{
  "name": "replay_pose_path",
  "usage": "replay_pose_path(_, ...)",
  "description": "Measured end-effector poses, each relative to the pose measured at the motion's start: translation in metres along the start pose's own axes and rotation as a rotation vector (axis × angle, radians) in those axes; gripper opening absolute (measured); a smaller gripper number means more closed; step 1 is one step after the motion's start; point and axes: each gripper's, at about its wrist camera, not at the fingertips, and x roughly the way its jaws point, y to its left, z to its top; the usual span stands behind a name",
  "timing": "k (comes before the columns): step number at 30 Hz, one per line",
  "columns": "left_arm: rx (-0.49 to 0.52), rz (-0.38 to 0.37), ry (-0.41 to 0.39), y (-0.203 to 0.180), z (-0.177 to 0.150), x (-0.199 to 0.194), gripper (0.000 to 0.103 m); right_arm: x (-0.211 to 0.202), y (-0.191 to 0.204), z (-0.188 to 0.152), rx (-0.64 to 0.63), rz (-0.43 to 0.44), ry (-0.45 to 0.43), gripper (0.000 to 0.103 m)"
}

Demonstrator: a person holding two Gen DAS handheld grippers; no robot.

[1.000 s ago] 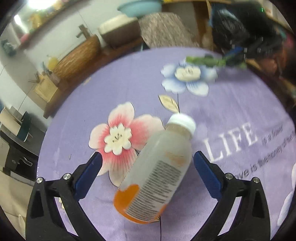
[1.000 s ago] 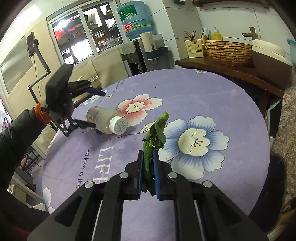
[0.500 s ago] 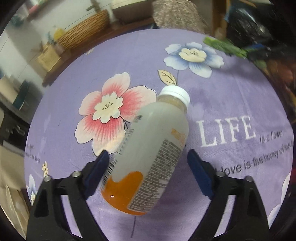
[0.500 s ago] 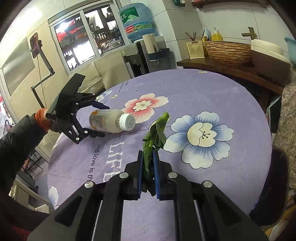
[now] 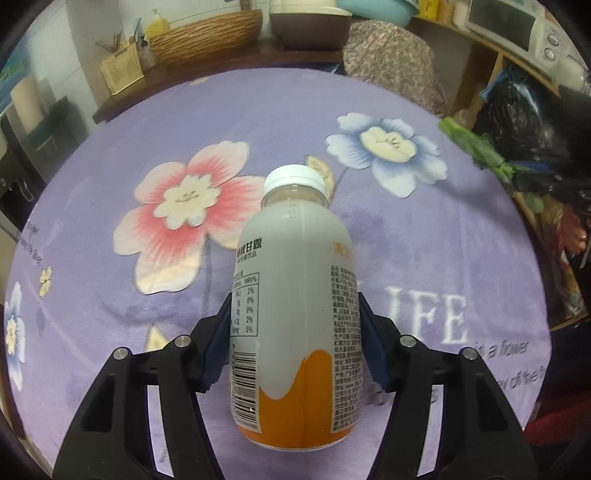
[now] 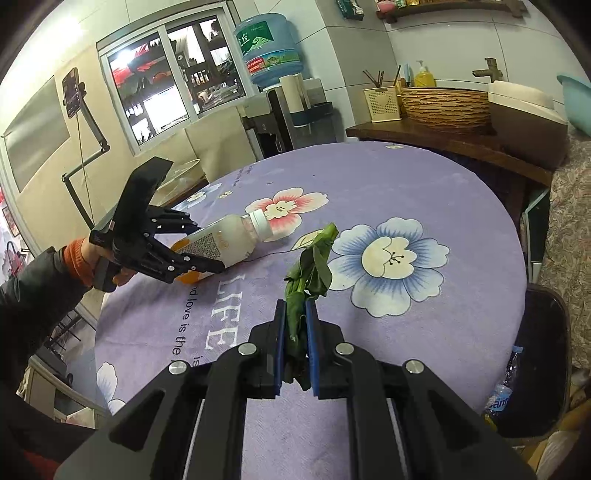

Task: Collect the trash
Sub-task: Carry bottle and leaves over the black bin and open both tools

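Gripping: left tool (image 5: 295,343) on smooth plastic bottle (image 5: 295,314), right tool (image 6: 295,332) on limp leafy greens (image 6: 310,266).

This is a home kitchen and dining room. A round table under a purple flower-printed cloth (image 6: 424,184) fills the middle, and at about one o'clock beyond it a dark wooden counter (image 6: 443,138) carries a woven wicker basket (image 6: 445,105), a yellow soap dispenser bottle (image 6: 424,75) and a cream holder of chopsticks (image 6: 382,103). Toward eleven o'clock a water dispenser topped with a blue jug (image 6: 269,48) stands beside a sliding window (image 6: 166,81), and the left wrist view shows a white microwave oven (image 5: 513,26) on a shelf at one o'clock.
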Motion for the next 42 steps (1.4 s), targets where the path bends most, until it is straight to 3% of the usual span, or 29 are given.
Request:
replay_pose_path(5, -0.002, -0.064, -0.070, -0.034, 0.019, -0.003, 0.061, -0.010, -0.011, -0.008, 0.032, -0.016, -0.021, 0.011)
replay_pose_path(12, 0.031, -0.159, -0.148, -0.093, 0.071, 0.003, 0.061, -0.038, -0.035, -0.020, 0.088, -0.067, -0.076, 0.011)
replay_pose_path(21, 0.049, -0.216, -0.176, -0.161, 0.171, 0.035, 0.061, -0.095, -0.093, -0.035, 0.169, -0.278, -0.147, 0.011)
replay_pose_path(25, 0.029, -0.246, -0.112, -0.186, 0.214, 0.067, 0.061, -0.102, -0.122, -0.047, 0.203, -0.381, -0.130, 0.011)
replay_pose_path(28, 0.065, -0.215, -0.068, -0.215, 0.241, 0.096, 0.061, -0.093, -0.149, -0.060, 0.247, -0.427, -0.088, 0.011)
replay_pose_path(30, 0.047, -0.258, -0.020, -0.230, 0.257, 0.118, 0.061, -0.087, -0.165, -0.069, 0.273, -0.448, -0.068, 0.011)
replay_pose_path(38, -0.067, -0.280, 0.125, -0.265, 0.287, 0.200, 0.062, -0.058, -0.233, -0.111, 0.439, -0.472, -0.025, 0.011)
replay_pose_path(42, -0.100, -0.237, 0.163, -0.274, 0.289, 0.227, 0.065, -0.042, -0.253, -0.132, 0.516, -0.462, -0.029, 0.015)
